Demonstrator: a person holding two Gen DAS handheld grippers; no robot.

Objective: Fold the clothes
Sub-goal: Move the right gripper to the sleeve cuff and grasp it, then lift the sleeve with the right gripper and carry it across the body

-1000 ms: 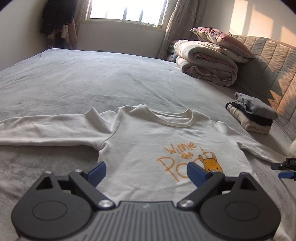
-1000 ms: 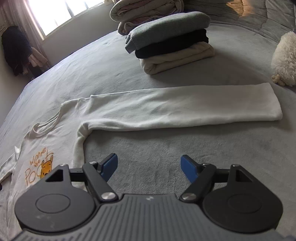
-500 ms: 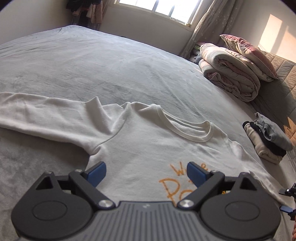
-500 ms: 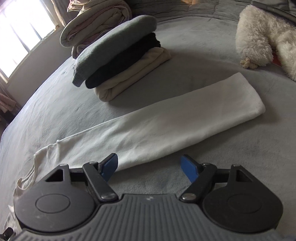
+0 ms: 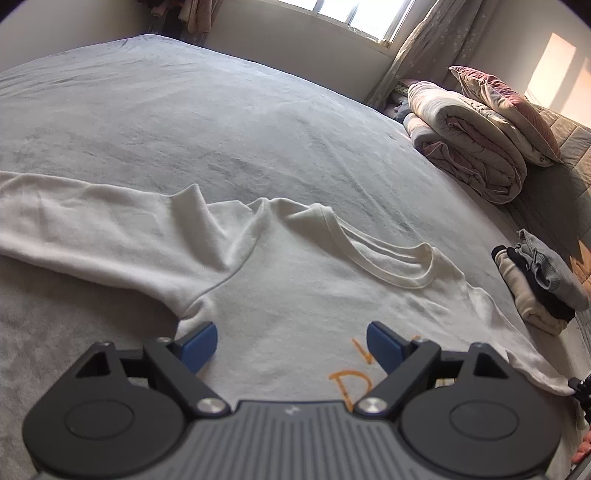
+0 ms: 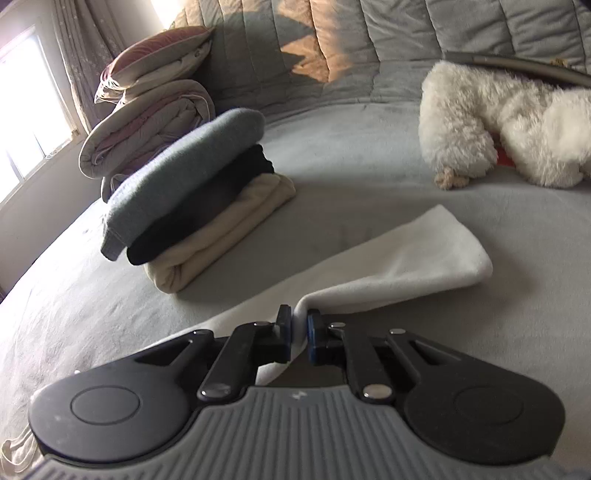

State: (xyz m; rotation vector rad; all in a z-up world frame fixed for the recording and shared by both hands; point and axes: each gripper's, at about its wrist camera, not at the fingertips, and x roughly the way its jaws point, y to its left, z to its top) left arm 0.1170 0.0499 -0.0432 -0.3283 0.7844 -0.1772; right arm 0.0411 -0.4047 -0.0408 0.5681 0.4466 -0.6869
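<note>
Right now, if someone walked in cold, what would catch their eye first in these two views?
Probably the cream long-sleeved shirt spread flat on the grey bed, orange lettering by its chest. Next, the right gripper, whose jaws have just been closing, now pinching one sleeve into a raised fold, while the left gripper is open above the shirt's body. Behind the sleeve sit a stack of folded clothes and a fluffy white plush toy.

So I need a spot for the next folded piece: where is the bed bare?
Bare grey bed beyond the white shirt, toward the window. Crowded by the folded stack, quilt and fluffy toy.
</note>
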